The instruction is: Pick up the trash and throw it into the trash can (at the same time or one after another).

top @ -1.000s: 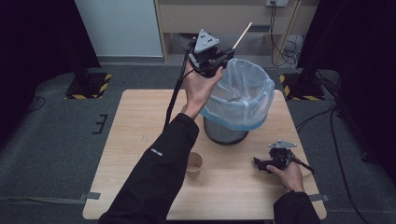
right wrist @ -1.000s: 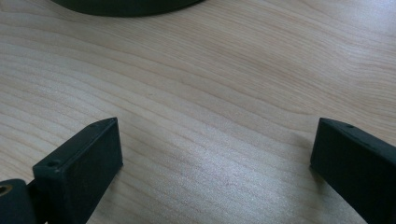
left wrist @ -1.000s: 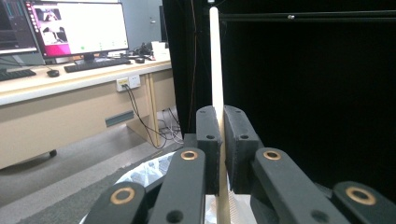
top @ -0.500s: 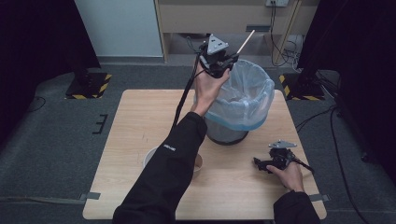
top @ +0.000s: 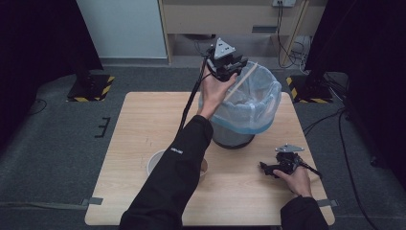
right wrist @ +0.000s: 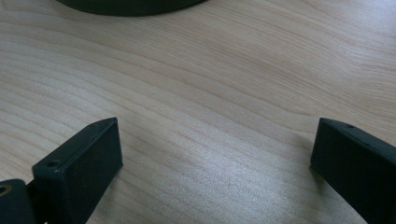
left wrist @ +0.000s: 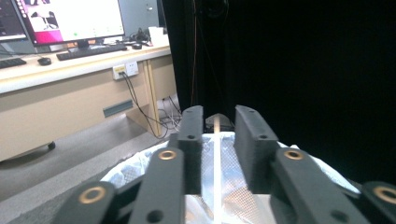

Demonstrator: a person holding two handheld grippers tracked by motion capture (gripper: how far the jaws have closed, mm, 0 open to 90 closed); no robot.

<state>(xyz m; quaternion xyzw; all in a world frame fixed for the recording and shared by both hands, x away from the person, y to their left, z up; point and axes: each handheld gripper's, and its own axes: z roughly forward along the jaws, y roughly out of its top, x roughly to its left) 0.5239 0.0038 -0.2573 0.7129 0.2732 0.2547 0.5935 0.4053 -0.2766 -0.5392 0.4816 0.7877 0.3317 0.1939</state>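
- The right claw (top: 266, 168), black with a grey three-cornered plate on top, rests near the desk's front right corner in the person's right hand (top: 294, 179). In the right gripper view its two jaws stand spread wide, with bare wood grain of the light wooden desk (right wrist: 210, 93) between them.
- Near the front edge, left of the middle, a white round bowl (top: 154, 162) and a small brown paper cup (top: 204, 167) sit partly hidden behind the person's black left sleeve (top: 172, 182); whether they touch cannot be told.
- Farther back, towards the right half of the desk (top: 139, 124), stands a dark round waste bin lined with a pale blue plastic bag (top: 258, 103), the bag folded over its rim.
- The left hand (top: 215, 88) is raised at the bin's far left rim, holding the left claw (top: 238, 65) above the bag's edge.
- The left claw pinches a thin light wooden stick (top: 242, 81), which slants over the bin's opening. In the left gripper view the stick (left wrist: 216, 163) runs straight between the two narrowly set jaws, over the bag's crinkled lining (left wrist: 140, 163).
- Beyond the desk lie grey carpet floor (top: 52, 129), a beige cabinet front and black curtains.
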